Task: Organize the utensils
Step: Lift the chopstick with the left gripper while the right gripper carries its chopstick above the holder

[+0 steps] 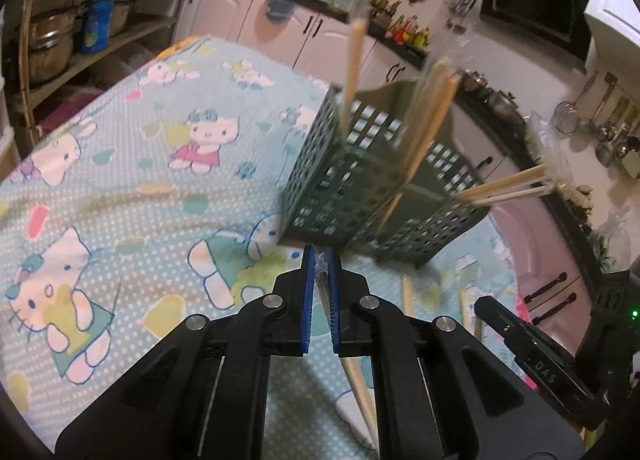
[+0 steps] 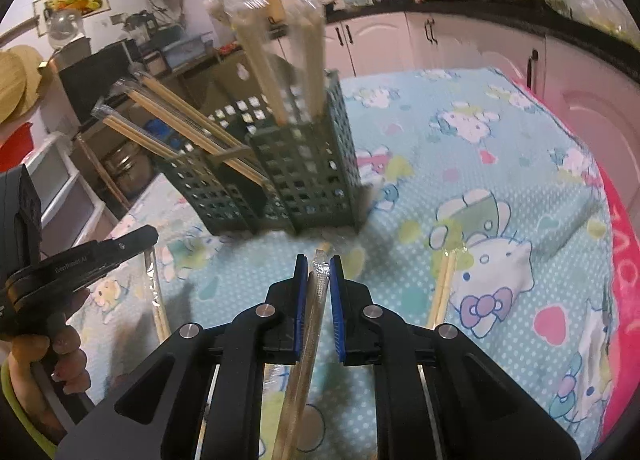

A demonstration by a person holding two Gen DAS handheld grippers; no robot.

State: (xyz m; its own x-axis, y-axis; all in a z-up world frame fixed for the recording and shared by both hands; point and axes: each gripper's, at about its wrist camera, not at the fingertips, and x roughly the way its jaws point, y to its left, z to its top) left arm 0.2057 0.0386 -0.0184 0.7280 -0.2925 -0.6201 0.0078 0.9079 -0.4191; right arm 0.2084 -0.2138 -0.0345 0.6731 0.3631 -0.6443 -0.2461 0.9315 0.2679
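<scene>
Dark green plastic utensil caddy (image 1: 348, 176), lattice-walled, divided into compartments; stands upright on the table (image 1: 132, 164), which is covered by a pale blue dotted cartoon-cat cloth (image 2: 480, 164).

Contents: several pairs of wooden chopsticks in clear wrappers (image 2: 280, 72), some near upright, others leaning well out over the rim (image 2: 168, 120).

Left tool (image 1: 321, 260): blue-padded jaws pressed close together, pinching a clear-wrapped chopstick pair (image 1: 362, 392) whose length trails back beneath the tool; tips just in front of the caddy's base.

Right tool (image 2: 319, 266): jaws narrowly apart, closed on another wrapped chopstick pair (image 2: 308, 340) (wooden end showing past the tips), also just short of the caddy.

Loose items on the cloth: one wrapped pair (image 2: 442, 288) to the right of the right tool, one (image 2: 158, 300) to its left.

Background: white kitchen cabinets (image 2: 380, 40) with dark handles.
</scene>
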